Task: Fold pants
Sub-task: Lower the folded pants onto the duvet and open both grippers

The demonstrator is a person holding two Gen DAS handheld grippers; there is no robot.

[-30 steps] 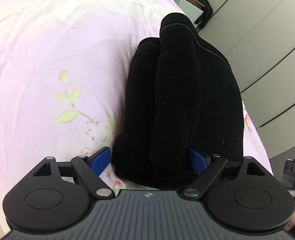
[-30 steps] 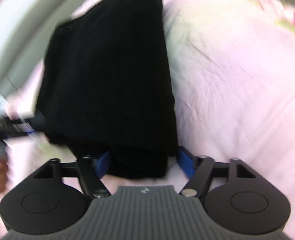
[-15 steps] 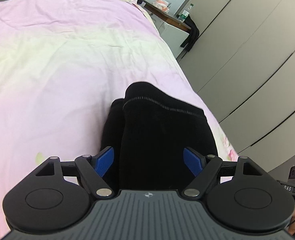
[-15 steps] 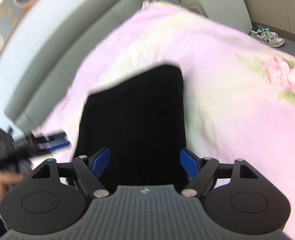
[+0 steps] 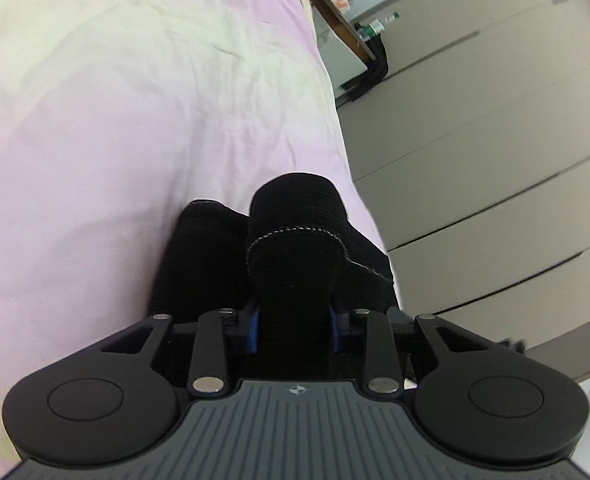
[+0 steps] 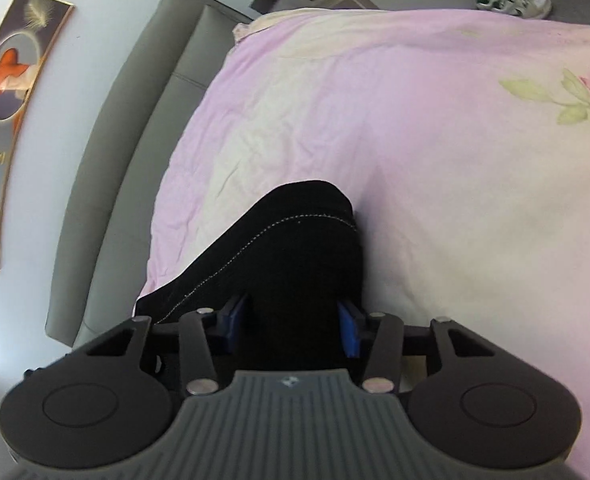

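The black pants (image 5: pixel 291 248) are a thick folded bundle with a light stitched hem, held up over the pink bedsheet (image 5: pixel 135 120). My left gripper (image 5: pixel 294 330) is shut on one end of the bundle, its blue pads pressed into the cloth. In the right wrist view the pants (image 6: pixel 295 248) rise in a hump from my right gripper (image 6: pixel 292 332), which is shut on the other end. The bedsheet (image 6: pixel 435 180) lies beyond. Most of the bundle is hidden below the grippers.
Beige wardrobe doors (image 5: pixel 495 140) stand past the bed's right edge, with a dark desk (image 5: pixel 335 12) holding bottles. A grey padded headboard (image 6: pixel 135 140) and a framed picture (image 6: pixel 11 60) are at the left. White sneakers (image 6: pixel 515 0) lie on the floor.
Both grippers have closed from wide open onto the ends of the folded pants and lifted them. The views have tilted up toward the room.
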